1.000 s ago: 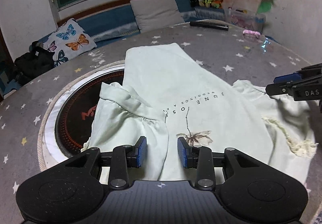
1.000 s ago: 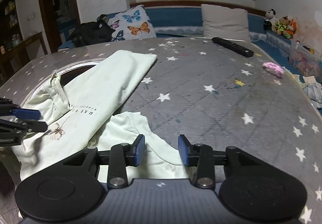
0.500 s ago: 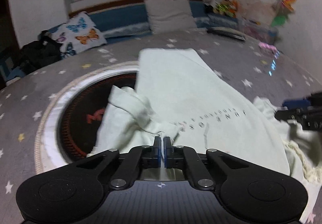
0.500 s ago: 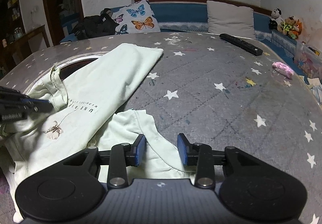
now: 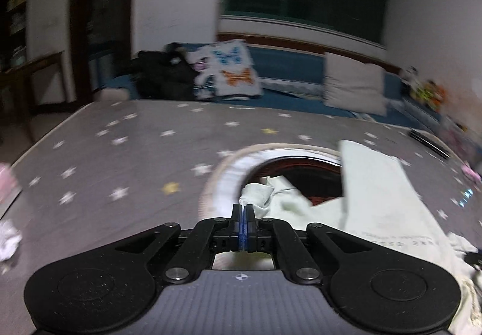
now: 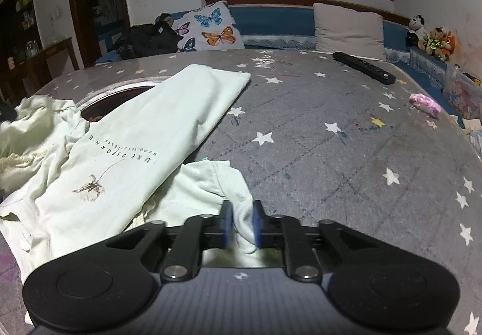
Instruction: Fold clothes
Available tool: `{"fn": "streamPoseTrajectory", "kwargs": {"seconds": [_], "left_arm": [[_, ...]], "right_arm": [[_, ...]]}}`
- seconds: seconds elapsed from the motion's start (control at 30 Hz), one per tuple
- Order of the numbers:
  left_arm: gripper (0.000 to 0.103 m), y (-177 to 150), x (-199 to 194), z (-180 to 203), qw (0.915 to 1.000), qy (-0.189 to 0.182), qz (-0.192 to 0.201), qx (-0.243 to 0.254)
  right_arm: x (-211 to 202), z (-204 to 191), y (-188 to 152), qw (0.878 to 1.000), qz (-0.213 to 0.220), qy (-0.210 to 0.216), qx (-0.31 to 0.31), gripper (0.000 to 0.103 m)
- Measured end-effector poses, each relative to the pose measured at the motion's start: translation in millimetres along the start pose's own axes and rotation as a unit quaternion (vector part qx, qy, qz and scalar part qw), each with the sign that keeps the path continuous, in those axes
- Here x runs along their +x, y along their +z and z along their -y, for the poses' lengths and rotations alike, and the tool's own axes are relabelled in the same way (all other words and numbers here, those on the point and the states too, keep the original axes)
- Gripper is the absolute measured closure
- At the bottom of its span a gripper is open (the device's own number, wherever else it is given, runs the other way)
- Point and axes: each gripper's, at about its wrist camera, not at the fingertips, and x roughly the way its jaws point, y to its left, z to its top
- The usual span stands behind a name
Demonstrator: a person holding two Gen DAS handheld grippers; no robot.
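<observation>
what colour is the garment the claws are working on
Pale mint green garment, with dark lettering and a small brownish flower print; it shows best in the right wrist view.

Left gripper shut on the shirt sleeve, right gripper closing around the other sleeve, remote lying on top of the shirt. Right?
Not quite. The remote lies on the bare star-print table, well clear of the shirt, as the right wrist view shows. The rest holds: left gripper shut on a sleeve, right gripper closing around the other.

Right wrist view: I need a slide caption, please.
Right gripper closing around a sleeve of the pale green shirt on a star-print table.
</observation>
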Motion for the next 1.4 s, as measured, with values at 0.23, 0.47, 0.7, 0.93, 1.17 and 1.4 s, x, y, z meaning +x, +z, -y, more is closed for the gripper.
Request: {"fn": "streamPoseTrajectory", "kwargs": {"seconds": [0.23, 0.47, 0.7, 0.93, 1.17, 1.4], "left_arm": [[0.103, -22.7, -21.2, -49.3, 0.9976, 0.046, -0.012, -0.051], [0.103, -56.3, -38.3, -78.4, 0.9936, 0.055, -0.056, -0.082], [0.1, -56.4, -49.7, -69.7, 0.9958, 0.05, -0.061, -0.046], [0.091, -31.7, -35.2, -29.9, 0.999, 0.008, -0.043, -0.002], [0.083, -12.2, -1.9, 23.9, 0.9968, -0.046, -0.046, 0.047], [0.075, -4.1, 40.0, 77.0, 0.9905, -0.094, -0.066, 0.077]], "right_arm": [[-29.6, 6.1, -4.2, 0.999, 0.032, -0.038, 0.0, 0.095], [-44.5, 22.8, -14.5, 0.998, 0.01, -0.067, 0.006, 0.095], [-55.0, 38.9, -25.8, 0.996, -0.021, -0.09, 0.013, 0.085], [-58.1, 35.3, 1.5, 0.997, 0.01, -0.076, -0.006, 0.08], [-46.9, 25.6, 28.7, 0.999, 0.027, -0.036, 0.002, 0.078], [2.2, 17.5, 60.1, 0.999, 0.01, 0.027, 0.027, 0.078]]}}
